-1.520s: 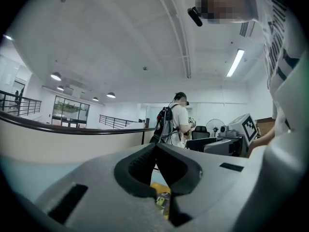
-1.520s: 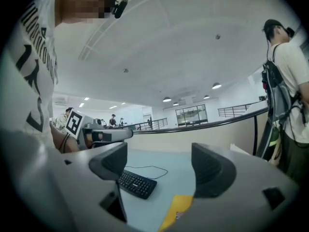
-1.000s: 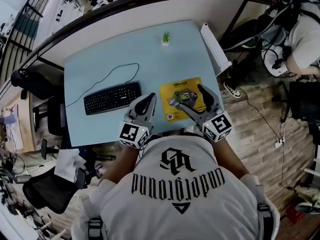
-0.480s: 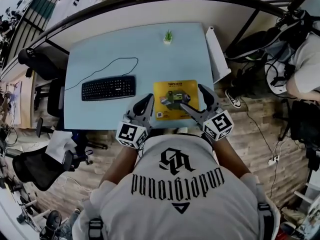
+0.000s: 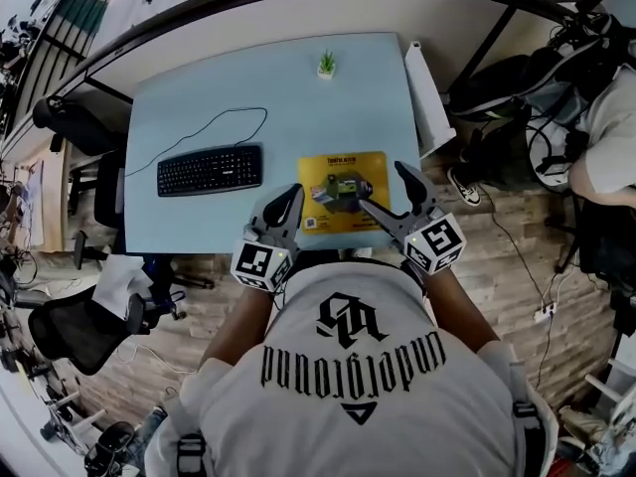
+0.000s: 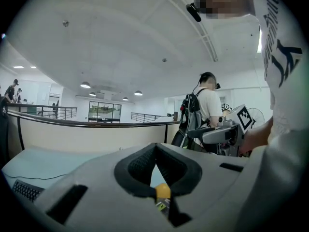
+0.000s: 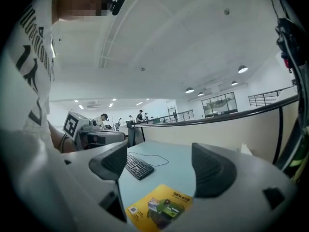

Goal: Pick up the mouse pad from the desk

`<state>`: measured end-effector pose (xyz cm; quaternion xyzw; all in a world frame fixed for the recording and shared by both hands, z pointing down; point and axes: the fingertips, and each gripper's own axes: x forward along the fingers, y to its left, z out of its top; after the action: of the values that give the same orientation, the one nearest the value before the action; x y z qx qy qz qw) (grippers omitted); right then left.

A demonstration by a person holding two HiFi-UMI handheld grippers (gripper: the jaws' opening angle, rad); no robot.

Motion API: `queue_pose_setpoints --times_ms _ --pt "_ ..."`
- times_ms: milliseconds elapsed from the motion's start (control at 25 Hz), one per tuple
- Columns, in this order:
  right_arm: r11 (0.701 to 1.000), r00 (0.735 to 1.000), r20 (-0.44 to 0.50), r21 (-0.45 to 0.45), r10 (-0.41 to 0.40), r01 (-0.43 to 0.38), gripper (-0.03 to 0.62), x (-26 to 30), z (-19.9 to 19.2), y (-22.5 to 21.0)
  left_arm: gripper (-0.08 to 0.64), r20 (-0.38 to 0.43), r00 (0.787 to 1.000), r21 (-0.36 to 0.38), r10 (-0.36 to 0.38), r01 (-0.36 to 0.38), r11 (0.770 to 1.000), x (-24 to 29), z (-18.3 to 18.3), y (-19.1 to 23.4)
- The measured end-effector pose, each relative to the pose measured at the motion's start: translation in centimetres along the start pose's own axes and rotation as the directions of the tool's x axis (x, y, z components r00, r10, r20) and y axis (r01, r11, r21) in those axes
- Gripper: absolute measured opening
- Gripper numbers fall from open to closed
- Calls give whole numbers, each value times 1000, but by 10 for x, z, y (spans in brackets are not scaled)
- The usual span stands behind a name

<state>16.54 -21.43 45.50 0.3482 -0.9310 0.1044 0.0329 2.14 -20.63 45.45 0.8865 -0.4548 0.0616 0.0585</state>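
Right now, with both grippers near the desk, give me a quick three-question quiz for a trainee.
1. True or false: the right gripper is clamped on the mouse pad.
2. What lies left of the mouse pad in the head view? A) keyboard B) mug C) laptop
3. Fill in: the small plant stands near the desk's ___ edge.
Key: 1 false, its jaws stand apart; 2 A; 3 far.

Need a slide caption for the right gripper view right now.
Open right gripper poised before the yellow mouse pad on the pale blue desk, keyboard beyond.
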Motion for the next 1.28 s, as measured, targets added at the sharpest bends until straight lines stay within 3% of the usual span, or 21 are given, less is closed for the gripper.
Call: queue_pose_setpoints --times_ms 320,600,840,1040,1280 --pt "1000 998 -57 9 -11 11 410 18 -19 -21 8 -49 999 -39 -9 7 999 18 -23 18" --pt "1000 983 -185 -3 -19 19 414 46 -65 -44 8 -107 994 -70 -23 16 997 34 -56 41" --pt "996 961 -276 80 -13 36 422 69 -104 -67 8 -139 989 -97 -54 41 994 48 -78 59" --pt "996 927 -375 85 -6 41 430 87 -149 -84 8 -184 981 -88 -67 51 995 56 -100 72" --pt "1000 852 -523 12 -12 21 436 102 -212 -105 8 -229 970 -88 -86 68 994 64 -124 82"
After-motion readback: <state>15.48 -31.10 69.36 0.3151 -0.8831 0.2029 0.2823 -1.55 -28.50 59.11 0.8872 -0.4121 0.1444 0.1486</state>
